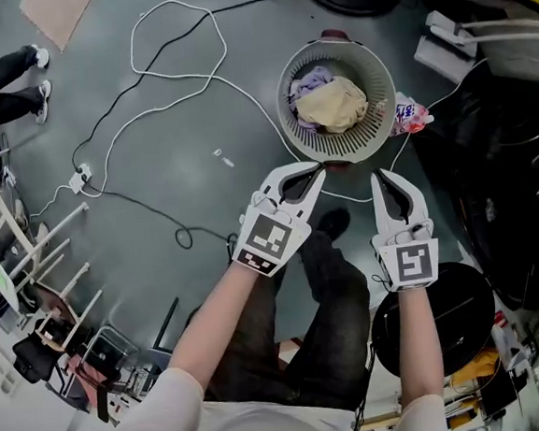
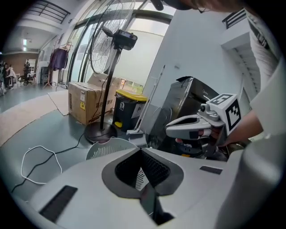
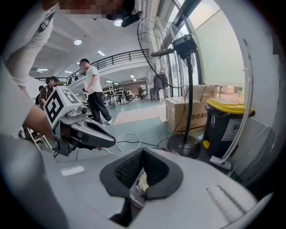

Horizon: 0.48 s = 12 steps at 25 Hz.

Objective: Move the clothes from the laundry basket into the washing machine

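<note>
A round grey laundry basket point(image 1: 376, 77) stands on the floor ahead of me. In it lie a beige garment point(image 1: 333, 104) and a pale purple one point(image 1: 305, 84). My left gripper point(image 1: 319, 166) hangs just short of the basket's near rim, its jaws closed tip to tip with nothing between them. To its right my right gripper point(image 1: 378, 174) is shut and empty too. In the left gripper view the basket rim point(image 2: 105, 149) peeks over my shut left gripper point(image 2: 141, 150), with the right gripper point(image 2: 168, 131) beside it. Below the right gripper point(image 3: 143, 150) a bit of basket and cloth shows.
A white cable point(image 1: 182, 67) loops over the grey floor left of the basket. A standing fan point(image 2: 111, 40), a cardboard box point(image 2: 87, 100) and a yellow-lidded bin point(image 3: 227, 120) stand beyond it. Dark machinery point(image 1: 501, 180) fills the right side. A person's feet point(image 1: 40, 75) are at far left.
</note>
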Each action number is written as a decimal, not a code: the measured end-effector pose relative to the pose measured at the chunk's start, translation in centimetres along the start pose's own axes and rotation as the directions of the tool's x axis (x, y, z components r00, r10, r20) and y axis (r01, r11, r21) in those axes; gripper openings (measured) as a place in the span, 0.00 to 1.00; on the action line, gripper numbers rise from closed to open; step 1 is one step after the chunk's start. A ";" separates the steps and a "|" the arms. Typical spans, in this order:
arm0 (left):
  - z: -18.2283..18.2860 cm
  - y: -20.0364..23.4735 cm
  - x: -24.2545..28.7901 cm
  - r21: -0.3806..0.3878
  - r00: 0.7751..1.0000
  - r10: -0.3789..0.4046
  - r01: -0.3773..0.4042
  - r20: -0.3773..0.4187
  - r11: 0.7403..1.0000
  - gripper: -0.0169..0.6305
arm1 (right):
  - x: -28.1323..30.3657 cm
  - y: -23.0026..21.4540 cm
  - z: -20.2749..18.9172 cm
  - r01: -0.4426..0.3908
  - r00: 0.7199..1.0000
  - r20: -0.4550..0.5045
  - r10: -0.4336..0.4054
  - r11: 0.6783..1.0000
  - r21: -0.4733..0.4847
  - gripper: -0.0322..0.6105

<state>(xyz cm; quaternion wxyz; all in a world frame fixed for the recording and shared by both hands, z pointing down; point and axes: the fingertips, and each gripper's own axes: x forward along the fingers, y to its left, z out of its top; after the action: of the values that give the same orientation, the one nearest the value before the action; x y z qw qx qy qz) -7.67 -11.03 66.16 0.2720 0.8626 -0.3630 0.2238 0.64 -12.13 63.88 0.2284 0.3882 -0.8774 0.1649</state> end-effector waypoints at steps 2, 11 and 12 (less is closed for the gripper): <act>-1.2 1.1 0.9 0.020 1.000 0.004 -0.004 -0.013 1.000 0.04 | 1.5 -0.6 -1.3 -0.014 1.000 -0.018 0.014 1.000 -0.025 0.07; -6.0 5.0 5.8 0.140 0.997 -0.051 0.060 -0.066 0.988 0.04 | 7.9 -4.6 -6.4 -0.059 0.997 -0.052 0.053 0.992 -0.111 0.07; -6.3 5.5 6.5 0.151 0.996 -0.059 0.069 -0.067 0.986 0.04 | 8.7 -5.1 -6.9 -0.061 0.997 -0.048 0.055 0.991 -0.121 0.07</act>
<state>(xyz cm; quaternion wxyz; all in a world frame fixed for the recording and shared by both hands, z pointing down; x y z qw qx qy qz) -8.84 -13.54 76.37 0.2234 0.8847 -0.3083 0.2689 1.26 -17.46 74.84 0.2666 0.3440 -0.8915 0.1260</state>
